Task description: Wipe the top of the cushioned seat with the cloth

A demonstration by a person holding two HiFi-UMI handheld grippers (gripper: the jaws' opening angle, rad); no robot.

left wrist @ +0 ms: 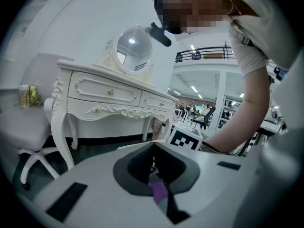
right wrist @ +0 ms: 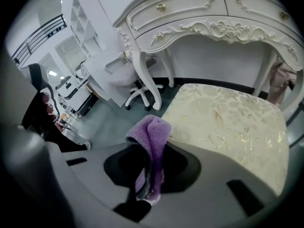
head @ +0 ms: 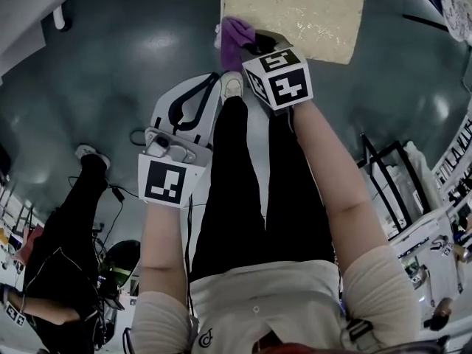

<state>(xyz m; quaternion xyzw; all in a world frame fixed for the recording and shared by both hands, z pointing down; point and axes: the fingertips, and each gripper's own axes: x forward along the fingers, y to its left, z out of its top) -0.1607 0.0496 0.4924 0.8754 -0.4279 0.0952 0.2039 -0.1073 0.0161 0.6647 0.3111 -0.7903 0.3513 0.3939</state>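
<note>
seat (head: 295,13): far side cut by head view's top edge | cloth (head: 236,34): near part hidden behind right claw (head: 259,49), lower end buried between its jaws | left claw (left wrist: 154,167): purple patch (left wrist: 159,190) between jaws, unidentifiable

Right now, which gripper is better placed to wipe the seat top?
Right. The right gripper is shut on the purple cloth at the cushioned seat's corner. The left gripper is shut, without the cloth, back from the seat.

The fuzzy purple cloth (right wrist: 151,136), folded, stands pinched in the right gripper (right wrist: 148,170); it sits at one corner of the square cream cushioned seat (right wrist: 228,122) with a gold leaf pattern.
</note>
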